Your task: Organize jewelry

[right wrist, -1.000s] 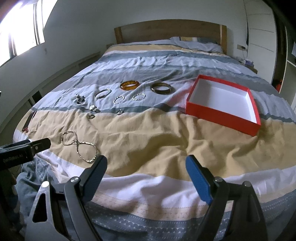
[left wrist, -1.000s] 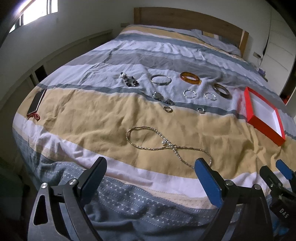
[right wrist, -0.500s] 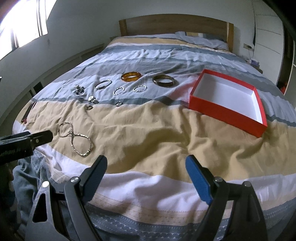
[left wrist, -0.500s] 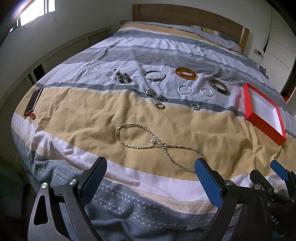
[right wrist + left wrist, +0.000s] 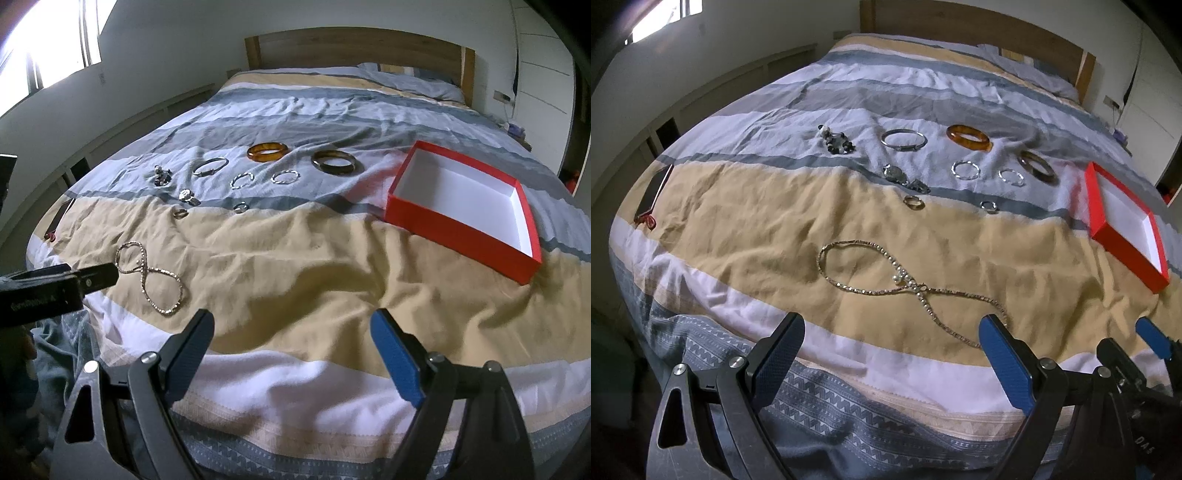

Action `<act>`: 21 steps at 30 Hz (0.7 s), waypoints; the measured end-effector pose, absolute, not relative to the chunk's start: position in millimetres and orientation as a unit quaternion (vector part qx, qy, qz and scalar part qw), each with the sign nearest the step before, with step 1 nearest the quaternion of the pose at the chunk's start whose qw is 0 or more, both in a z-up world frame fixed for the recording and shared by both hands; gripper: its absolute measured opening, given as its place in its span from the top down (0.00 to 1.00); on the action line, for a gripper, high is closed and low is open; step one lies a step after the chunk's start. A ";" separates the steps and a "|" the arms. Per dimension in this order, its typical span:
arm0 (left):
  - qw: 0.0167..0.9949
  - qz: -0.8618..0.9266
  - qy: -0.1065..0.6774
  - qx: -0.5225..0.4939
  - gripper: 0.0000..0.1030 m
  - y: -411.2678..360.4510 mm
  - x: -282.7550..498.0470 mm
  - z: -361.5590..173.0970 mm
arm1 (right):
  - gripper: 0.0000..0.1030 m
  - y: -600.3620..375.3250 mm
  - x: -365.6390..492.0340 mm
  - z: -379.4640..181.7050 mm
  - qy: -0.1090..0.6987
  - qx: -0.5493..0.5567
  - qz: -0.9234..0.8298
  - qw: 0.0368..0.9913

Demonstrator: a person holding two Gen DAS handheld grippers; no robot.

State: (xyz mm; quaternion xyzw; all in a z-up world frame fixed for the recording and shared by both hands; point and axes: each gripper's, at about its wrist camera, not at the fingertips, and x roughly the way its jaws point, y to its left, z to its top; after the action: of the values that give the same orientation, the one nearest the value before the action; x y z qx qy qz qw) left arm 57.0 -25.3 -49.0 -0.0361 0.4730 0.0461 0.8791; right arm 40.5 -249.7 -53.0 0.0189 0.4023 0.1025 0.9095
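Observation:
Jewelry lies spread on a striped bed. A gold chain necklace (image 5: 905, 286) lies in a figure-eight near the foot, just ahead of my left gripper (image 5: 890, 354), which is open and empty. Farther back lie an amber bangle (image 5: 968, 137), a dark bangle (image 5: 1036, 167), a silver bangle (image 5: 904, 139), thin silver hoops (image 5: 965, 170), small rings (image 5: 913, 202) and a bead cluster (image 5: 836, 142). An open red box (image 5: 461, 206) with a white inside sits at the right. My right gripper (image 5: 291, 347) is open and empty over the foot of the bed. The necklace also shows in the right wrist view (image 5: 151, 277).
A dark phone (image 5: 652, 194) lies at the bed's left edge. A wooden headboard (image 5: 354, 48) and a pillow (image 5: 410, 79) are at the far end. A low shelf unit runs along the left wall. The left gripper's body (image 5: 55, 288) shows at the left of the right wrist view.
Both grippers have moved a little forward and tilted down toward the bed; the jewelry and box sit slightly lower in view. Both stay open. Nothing on the bed has moved.

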 end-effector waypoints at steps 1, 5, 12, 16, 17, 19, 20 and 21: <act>0.878 0.047 0.474 -0.036 0.09 -25.3 57.2 -50.0 | 0.17 -250.3 40.6 -53.3 0.402 0.019 0.103 0.910; 0.877 0.049 0.477 -0.034 0.09 -26.1 59.0 -52.3 | 0.17 -249.9 41.6 -53.8 0.404 0.021 0.103 0.909; 0.875 0.050 0.481 -0.028 0.09 -31.6 62.6 -55.8 | 0.17 -255.3 44.9 -61.4 0.409 0.031 0.105 0.906; 0.873 0.052 0.484 -0.029 0.09 -32.9 65.5 -57.7 | 0.17 -255.5 45.8 -62.5 0.408 0.030 0.107 0.906; 0.872 0.053 0.485 -0.030 0.09 -33.3 66.8 -58.5 | 0.17 -255.7 46.5 -63.1 0.408 0.030 0.109 0.906; 0.871 0.052 0.488 -0.030 0.09 -34.8 69.3 -60.4 | 0.17 -257.0 48.9 -65.1 0.409 0.034 0.111 0.905; 0.869 0.052 0.490 -0.031 0.09 -35.5 70.7 -61.8 | 0.17 -257.7 49.6 -65.6 0.409 0.036 0.111 0.905; 0.868 0.051 0.493 -0.033 0.09 -36.0 72.3 -63.1 | 0.17 -258.5 50.6 -66.4 0.409 0.037 0.111 0.905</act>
State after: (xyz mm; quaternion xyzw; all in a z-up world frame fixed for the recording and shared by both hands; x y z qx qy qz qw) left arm 72.3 -36.0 -63.1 -0.0333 0.4926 0.0511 0.8681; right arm 50.6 -258.5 -66.4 0.0369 0.4094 0.1112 0.9048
